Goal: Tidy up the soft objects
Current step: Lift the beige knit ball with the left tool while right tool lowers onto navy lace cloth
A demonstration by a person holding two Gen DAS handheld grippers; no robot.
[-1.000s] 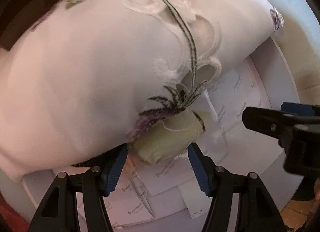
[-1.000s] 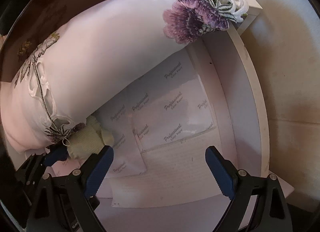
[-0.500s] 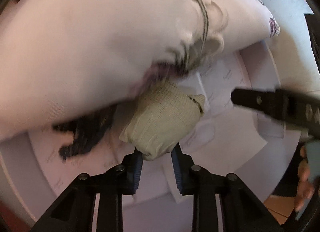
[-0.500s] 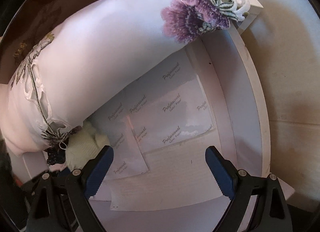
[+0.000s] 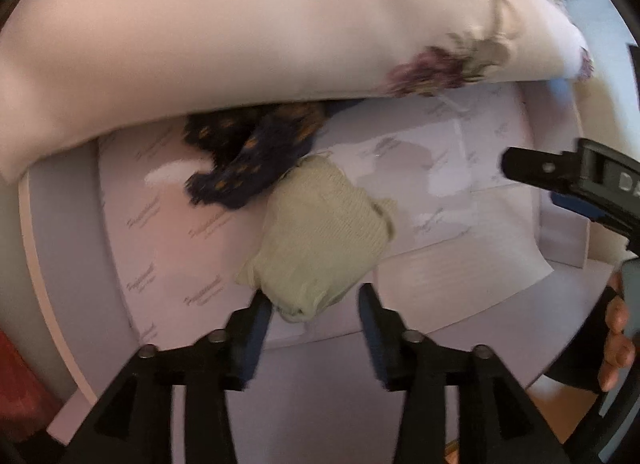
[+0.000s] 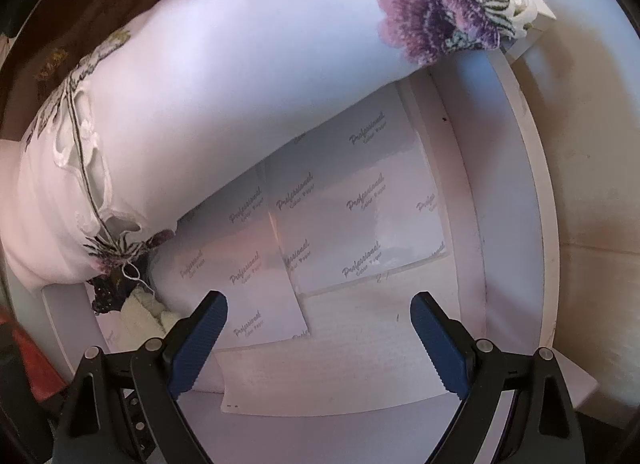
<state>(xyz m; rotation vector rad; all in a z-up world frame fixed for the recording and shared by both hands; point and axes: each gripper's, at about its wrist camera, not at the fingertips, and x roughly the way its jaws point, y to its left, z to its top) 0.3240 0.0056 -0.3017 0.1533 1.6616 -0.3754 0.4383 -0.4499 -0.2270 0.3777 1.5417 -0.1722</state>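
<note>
"Professional" in repeated grey script, smaller unreadable line beneath, on the white paper sheets (image 6: 360, 220)

- Left gripper (image 5: 316, 314): black angular arms, blue pads on the inner faces, round silver screws at the pivots.
- Right gripper (image 6: 319, 334): matching black frame, blue ribbed pads, silver pivot screws, a row of small holes along the lower left bar.
- Hand (image 5: 616, 344): wears a black fingerless glove.

pillow (image 6: 240, 76) is white with purple embroidered flowers; knit bundle (image 5: 320, 240) is pale green; the sock (image 5: 252, 152) is navy with orange dots; pads (image 6: 198, 348) blue
</note>
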